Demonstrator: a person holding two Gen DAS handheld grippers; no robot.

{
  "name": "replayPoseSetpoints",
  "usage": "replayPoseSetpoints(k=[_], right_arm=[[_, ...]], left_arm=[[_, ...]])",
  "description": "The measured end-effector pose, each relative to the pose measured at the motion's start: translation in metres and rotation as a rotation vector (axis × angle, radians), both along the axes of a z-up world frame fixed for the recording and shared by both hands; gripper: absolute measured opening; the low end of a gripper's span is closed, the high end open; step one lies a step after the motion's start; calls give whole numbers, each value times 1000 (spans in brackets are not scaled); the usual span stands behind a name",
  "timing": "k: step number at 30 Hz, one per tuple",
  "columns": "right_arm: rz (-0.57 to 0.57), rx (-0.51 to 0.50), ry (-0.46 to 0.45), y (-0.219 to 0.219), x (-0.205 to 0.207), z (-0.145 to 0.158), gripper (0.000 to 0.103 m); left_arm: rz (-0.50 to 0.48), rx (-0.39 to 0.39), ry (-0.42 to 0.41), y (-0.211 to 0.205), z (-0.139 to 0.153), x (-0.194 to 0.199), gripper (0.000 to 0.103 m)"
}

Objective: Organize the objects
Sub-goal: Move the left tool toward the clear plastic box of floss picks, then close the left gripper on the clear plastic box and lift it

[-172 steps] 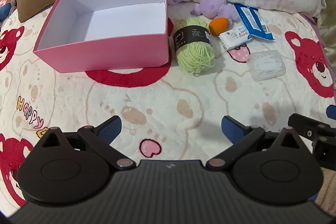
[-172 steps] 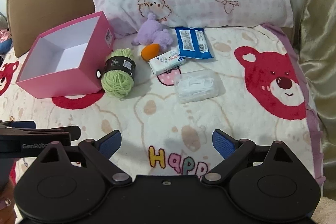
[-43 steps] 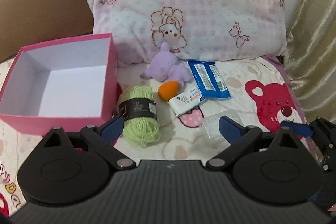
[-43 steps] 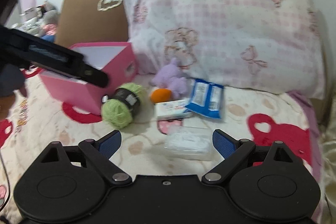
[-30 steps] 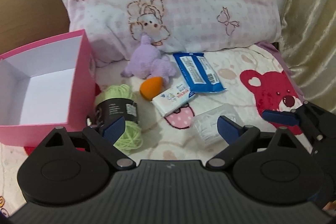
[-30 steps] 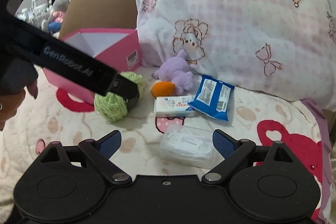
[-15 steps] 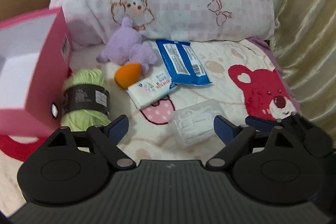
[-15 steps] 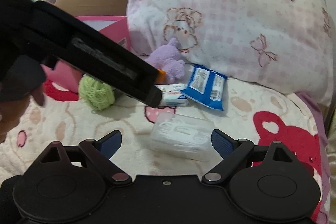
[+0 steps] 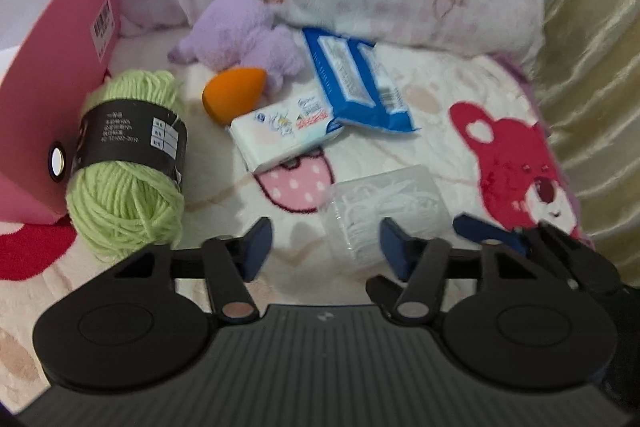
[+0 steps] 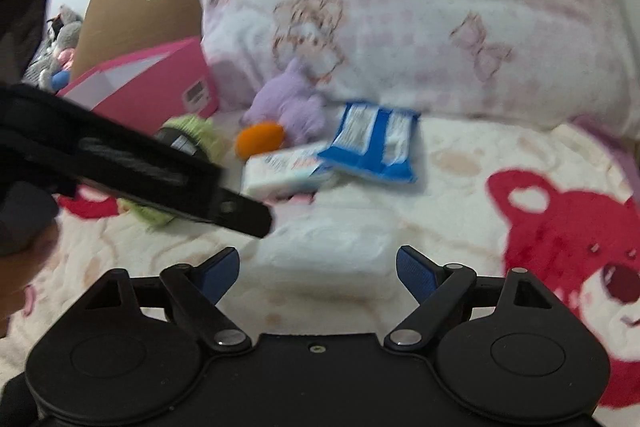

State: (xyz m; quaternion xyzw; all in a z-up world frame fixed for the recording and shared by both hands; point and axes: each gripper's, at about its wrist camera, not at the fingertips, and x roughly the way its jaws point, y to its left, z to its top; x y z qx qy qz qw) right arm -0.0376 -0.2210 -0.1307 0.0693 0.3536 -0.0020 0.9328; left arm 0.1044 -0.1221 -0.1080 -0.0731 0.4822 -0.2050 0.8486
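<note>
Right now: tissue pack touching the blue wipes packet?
Touching. The left wrist view shows the blue wipes packet lying with its lower corner overlapping the tissue pack; no gap between them.

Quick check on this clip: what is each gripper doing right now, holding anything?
Left gripper: jaws closing, pads touching nothing; the clear plastic box of white bits lies just beyond its right finger.
Right gripper: jaws closing around that box, not yet gripping.

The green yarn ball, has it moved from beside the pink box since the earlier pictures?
No. The green yarn ball still lies against the pink box's right wall, left of the orange sponge; only the camera came closer.
</note>
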Motion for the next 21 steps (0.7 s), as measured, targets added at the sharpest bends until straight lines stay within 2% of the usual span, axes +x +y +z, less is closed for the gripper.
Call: replayPoseSetpoints(k=[3,7,11,12,18,21], right_arm=[[-7,25,-33,0,-4,3,78],[-59,-26,-25,-10,0,-12,80],[-35,99,43,-27,9,-25,84],[-29,104,50,-26,10,-26,84],[-18,33,42,-18,7,-25,81],[-11,-2,39,-15,6,-21,86]], left_arm=[[3,-43,14,-3,-3,5,50],[-7,-75,70,-11,-14,8,45],[-8,-89,95,-15,-22,7,38],[-9,-100,95,-16,-22,7,38],[-1,-102,93,-17,-21,11,37],[-1,-107,104,-15,-21,15,39]])
